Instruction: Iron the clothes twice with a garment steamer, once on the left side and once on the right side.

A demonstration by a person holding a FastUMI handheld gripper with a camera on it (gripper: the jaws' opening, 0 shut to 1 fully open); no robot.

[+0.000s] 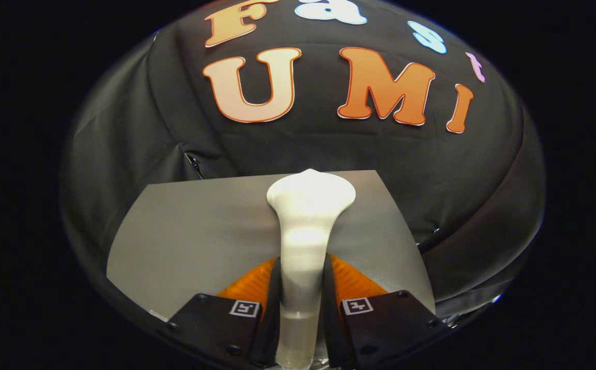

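A white garment steamer (308,216) stands up between my fingers, its slim handle pinched from both sides and its wide head flaring out beyond the fingertips. My gripper (301,280) is shut on that handle. Under and ahead of the steamer lies a flat grey surface (195,236); whether it is cloth or a bare tabletop I cannot tell.
Black booth cloth (123,154) hangs behind and around the grey surface, close to its far edge. A dark zip or clip (193,163) shows on the cloth at the far left corner. The grey surface spreads wider to the left of the steamer than to the right.
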